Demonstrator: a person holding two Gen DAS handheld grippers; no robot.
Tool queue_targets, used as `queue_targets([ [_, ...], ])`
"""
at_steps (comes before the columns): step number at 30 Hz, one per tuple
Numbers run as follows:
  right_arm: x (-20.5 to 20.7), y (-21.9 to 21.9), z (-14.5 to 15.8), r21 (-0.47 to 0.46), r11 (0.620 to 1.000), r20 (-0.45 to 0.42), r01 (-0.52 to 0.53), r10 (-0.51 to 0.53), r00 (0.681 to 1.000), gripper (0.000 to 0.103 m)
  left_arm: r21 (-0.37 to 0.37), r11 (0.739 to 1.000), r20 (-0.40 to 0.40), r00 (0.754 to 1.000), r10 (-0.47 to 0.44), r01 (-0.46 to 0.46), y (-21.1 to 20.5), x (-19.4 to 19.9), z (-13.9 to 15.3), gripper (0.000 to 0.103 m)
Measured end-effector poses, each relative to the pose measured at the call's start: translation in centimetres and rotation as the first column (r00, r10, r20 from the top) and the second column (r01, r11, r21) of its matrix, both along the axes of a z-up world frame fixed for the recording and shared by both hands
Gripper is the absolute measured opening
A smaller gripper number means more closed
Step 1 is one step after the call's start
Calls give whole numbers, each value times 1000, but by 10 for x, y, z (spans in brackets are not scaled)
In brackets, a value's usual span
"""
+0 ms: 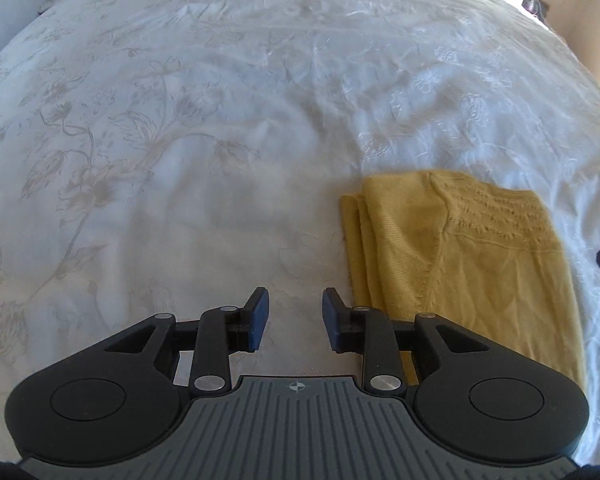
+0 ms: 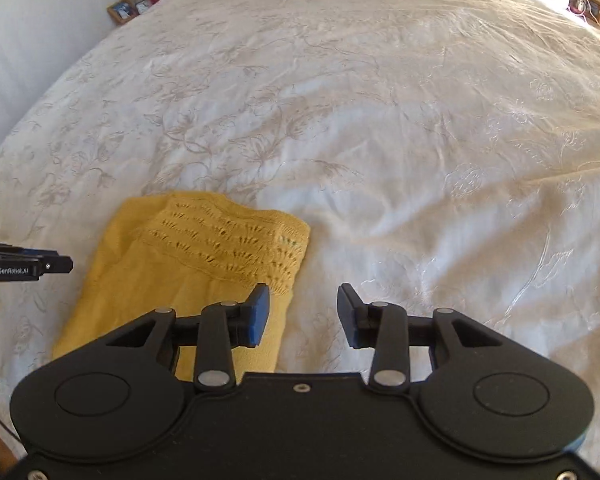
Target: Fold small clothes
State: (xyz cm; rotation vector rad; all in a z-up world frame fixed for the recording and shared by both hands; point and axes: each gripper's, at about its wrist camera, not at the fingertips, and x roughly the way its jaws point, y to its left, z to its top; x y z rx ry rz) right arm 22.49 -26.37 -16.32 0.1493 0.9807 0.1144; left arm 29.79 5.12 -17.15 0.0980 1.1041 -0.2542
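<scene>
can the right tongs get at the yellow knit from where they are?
Probably yes. The right tongs are open and empty, and the folded knit lies just to their left on the bedspread, with nothing between them. The left tongs sit off its far edge, clear of that approach.

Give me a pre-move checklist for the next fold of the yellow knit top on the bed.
1. Left hand-held gripper empty, jaws apart: ok.
2. Right hand-held gripper empty, jaws apart: ok.
3. Yellow knit top already folded into a narrow stack: ok.
4. Top lying flat on the white bedspread: ok.
5. Either gripper touching the top: cannot tell.
6. Top's near edge in view: not ok, hidden behind the grippers.
</scene>
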Motion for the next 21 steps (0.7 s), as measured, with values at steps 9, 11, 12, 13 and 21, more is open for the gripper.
queue_targets([
  [9, -59, 44, -28, 58, 983, -121, -172, 178, 977, 56, -131, 961, -45, 967, -253, 245, -40, -70, -4, 41],
  [11, -71, 50, -40, 25, 981, -164, -193, 195, 967, 60, -80, 951, -85, 948, -306, 299, -43, -83, -19, 41],
  [12, -76, 51, -48, -24, 981, -197, -195, 186, 962, 60, -31, 947, -116, 940, -322, 321, -43, -86, -29, 43],
  [13, -80, 48, -55, -43, 982, -212, -186, 173, 962, 59, 18, 943, -145, 934, -326, 332, -38, -91, -37, 44],
  [21, -90, 30, -42, 19, 996, -184, -90, 92, 979, 62, -10, 962, -151, 950, -272, 273, -7, -91, -29, 53],
])
